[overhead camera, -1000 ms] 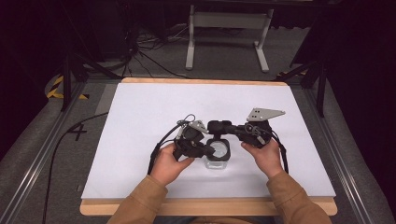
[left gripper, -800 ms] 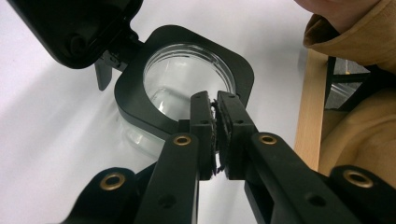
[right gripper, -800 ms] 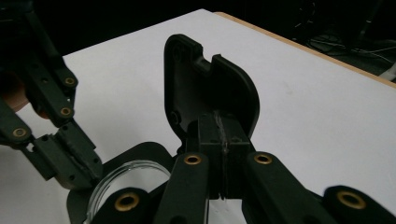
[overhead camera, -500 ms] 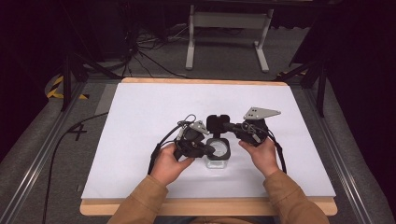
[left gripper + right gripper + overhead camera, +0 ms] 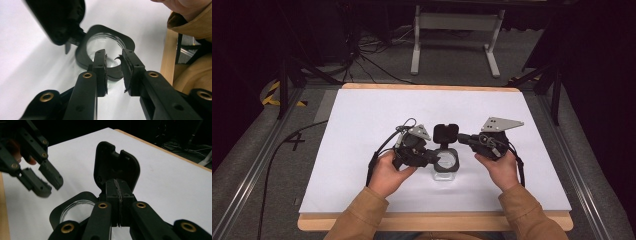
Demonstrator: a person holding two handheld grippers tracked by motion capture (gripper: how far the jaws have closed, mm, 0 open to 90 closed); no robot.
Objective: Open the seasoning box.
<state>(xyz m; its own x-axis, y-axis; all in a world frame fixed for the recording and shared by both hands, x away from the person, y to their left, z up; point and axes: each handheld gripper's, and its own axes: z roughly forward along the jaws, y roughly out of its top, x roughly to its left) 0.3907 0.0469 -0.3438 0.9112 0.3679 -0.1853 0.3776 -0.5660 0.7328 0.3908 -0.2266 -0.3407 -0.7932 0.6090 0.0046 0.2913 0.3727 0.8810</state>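
High view shows, just below the middle of the frame, a clear glass jar with a black squarish collar (image 5: 446, 161) and a black hinged lid (image 5: 445, 133). The right gripper (image 5: 464, 138) has its fingers closed on the lid. The left gripper (image 5: 434, 158) has its fingers slightly apart at the collar, holding nothing. Pulling the lid could tip the unheld jar. The white counter (image 5: 362, 115) stands in a dark room with cables.

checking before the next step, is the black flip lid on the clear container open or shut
Open. The lid stands swung up off the container, whose round glass mouth shows uncovered. The right claw is shut on the lid's edge.
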